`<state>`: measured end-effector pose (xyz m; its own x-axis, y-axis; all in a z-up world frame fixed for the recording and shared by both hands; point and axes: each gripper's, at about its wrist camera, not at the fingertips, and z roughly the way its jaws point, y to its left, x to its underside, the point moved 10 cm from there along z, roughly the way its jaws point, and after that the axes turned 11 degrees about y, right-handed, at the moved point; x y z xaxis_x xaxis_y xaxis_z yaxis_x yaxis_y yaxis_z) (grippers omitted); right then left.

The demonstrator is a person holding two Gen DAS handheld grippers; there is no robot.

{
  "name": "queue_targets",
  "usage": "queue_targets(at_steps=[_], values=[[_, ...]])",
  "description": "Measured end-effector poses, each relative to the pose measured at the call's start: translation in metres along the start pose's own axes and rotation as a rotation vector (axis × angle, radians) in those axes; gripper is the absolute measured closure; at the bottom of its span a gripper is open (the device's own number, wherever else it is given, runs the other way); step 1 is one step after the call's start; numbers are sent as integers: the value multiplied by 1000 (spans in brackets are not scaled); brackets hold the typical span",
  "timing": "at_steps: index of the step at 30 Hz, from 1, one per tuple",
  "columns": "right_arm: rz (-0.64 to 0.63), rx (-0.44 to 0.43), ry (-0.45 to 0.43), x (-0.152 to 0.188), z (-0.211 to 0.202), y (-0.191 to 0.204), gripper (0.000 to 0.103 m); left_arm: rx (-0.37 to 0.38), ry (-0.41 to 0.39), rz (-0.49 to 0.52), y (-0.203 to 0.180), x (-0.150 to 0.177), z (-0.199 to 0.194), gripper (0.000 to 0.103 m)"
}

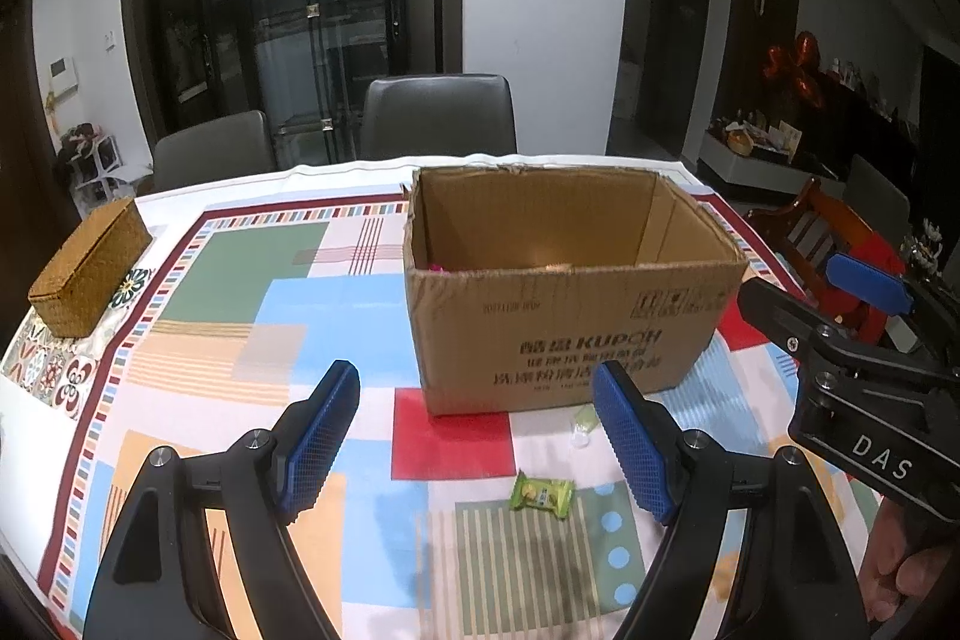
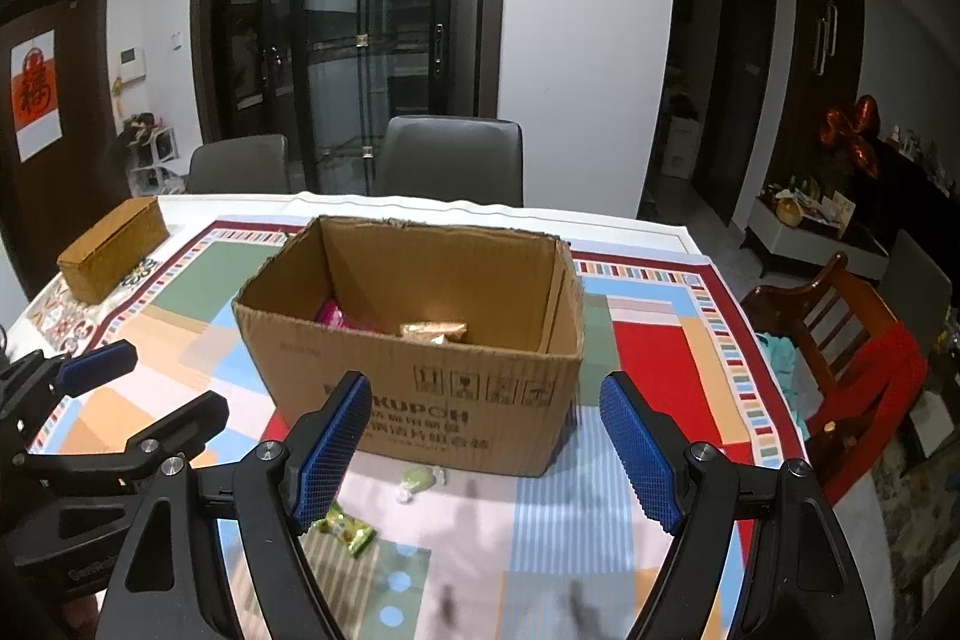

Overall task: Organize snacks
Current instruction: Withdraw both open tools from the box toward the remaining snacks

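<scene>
Black angular frames on left gripper [image 1: 477, 439] and right gripper [image 2: 483, 445]; blue cross-hatched pads [image 1: 633, 451] lining each jaw's inner face; silver screws behind the jaws; white "DAS" lettering further back.

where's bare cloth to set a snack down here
Free: the wide stretch between the woven basket and the cardboard box, and the cloth right of the box. Crowded: just in front of the box, by the green snack packet and pale candy.
</scene>
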<state>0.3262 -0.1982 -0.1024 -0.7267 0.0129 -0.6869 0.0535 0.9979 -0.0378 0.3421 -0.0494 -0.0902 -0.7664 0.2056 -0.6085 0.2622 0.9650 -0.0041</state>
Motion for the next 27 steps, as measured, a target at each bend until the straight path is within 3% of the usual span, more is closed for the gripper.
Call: queue_targets(at_steps=[11,27], values=[[-28,-5,13,21,13,2,24,6,33,19,-7,32,17,23],[-27,-12,118,61,58,0,24,38,148,38,-21,70,63,23]])
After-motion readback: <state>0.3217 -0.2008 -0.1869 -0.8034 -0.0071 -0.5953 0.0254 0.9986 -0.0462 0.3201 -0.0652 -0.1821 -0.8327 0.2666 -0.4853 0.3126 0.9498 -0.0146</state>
